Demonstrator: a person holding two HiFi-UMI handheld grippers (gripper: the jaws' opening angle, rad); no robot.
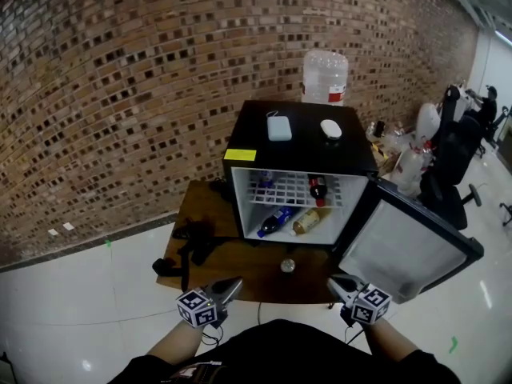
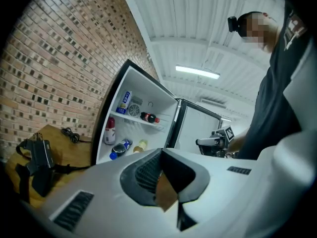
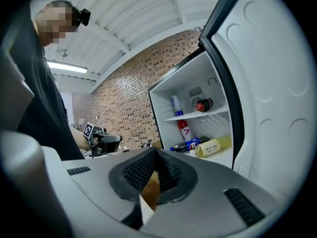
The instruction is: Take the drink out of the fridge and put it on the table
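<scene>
Two sets of tongs hung nearest us, the left tongs [image 1: 232, 285] and the right tongs [image 1: 334, 282]. Each was pinched fully together and held nothing, at the near edge of the brown wooden desk [image 1: 240, 272]. We judged that the first hazard: pushed forward like that, closed tips would shove a bottle instead of taking it.

On the desk, a small round silvery object [image 1: 287, 266] sat just before the fridge, about where a drink might be set down, and a bottle stood on it would tip. Black strapped gear [image 1: 190, 245] crowded the left side.

Further in, the black mini fridge with a white interior [image 1: 240, 202] stood open, its black-framed door [image 1: 410, 250] swung to the right. A nudge from the right arm could move it.

No drink had come out yet. On the fridge floor a blue-labelled dark bottle [image 1: 278, 219] and a pale yellow bottle [image 1: 308, 221] lay side by side, so dragging one might roll the other out. Above them, a red-capped dark bottle [image 1: 318, 189] lay on the white wire shelf [image 1: 288, 192], close under the ceiling, where a raised grip could snag.
</scene>
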